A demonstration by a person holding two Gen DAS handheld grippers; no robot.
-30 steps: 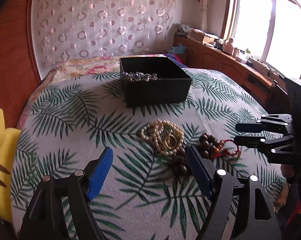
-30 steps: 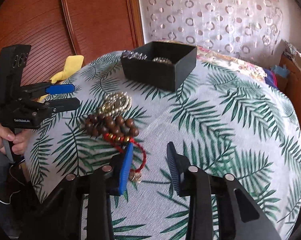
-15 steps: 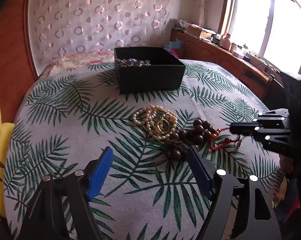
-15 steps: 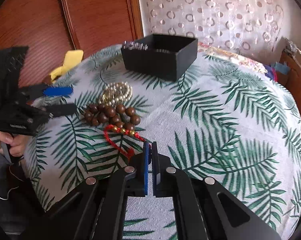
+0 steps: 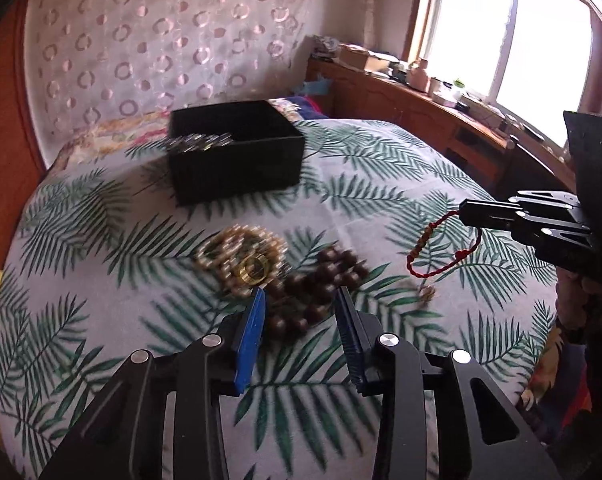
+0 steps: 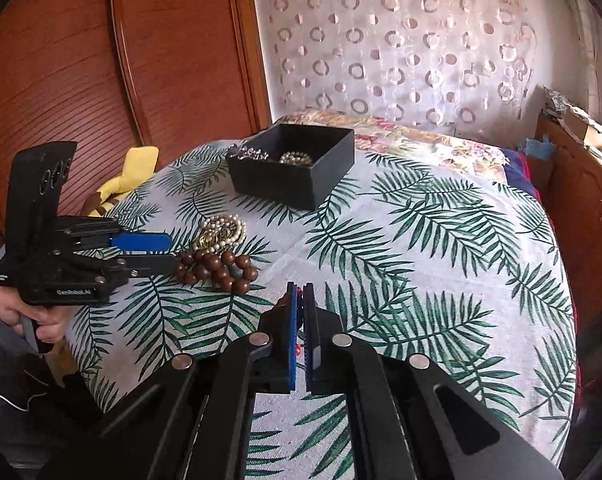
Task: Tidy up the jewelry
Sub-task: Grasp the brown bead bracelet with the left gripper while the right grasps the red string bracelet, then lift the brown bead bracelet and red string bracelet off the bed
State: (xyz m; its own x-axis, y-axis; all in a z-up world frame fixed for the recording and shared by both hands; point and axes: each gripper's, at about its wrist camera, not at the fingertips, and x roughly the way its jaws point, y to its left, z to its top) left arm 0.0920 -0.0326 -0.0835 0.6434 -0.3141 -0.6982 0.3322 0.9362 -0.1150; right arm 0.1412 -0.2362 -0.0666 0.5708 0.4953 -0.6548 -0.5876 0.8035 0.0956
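Observation:
A black box (image 5: 237, 152) stands at the far side of the leaf-print cloth; it also shows in the right wrist view (image 6: 291, 166) with jewelry inside. A pearl necklace (image 5: 243, 256) and a brown wooden bead bracelet (image 5: 321, 288) lie in the middle; the beads show in the right wrist view (image 6: 217, 266) too. My right gripper (image 6: 300, 292) is shut on a red cord bracelet (image 5: 437, 248), which hangs above the cloth. My left gripper (image 5: 301, 300) is open, fingers on either side of the brown beads.
The round table's leaf-print cloth (image 6: 421, 240) falls off at the edges. A yellow cushion (image 6: 131, 172) sits by the wooden wardrobe at left. A wooden shelf with clutter (image 5: 421, 92) runs under the window at right.
My right gripper closed on the red cord bracelet and lifted it off the cloth. My left gripper narrowed and moved forward around the brown beads.

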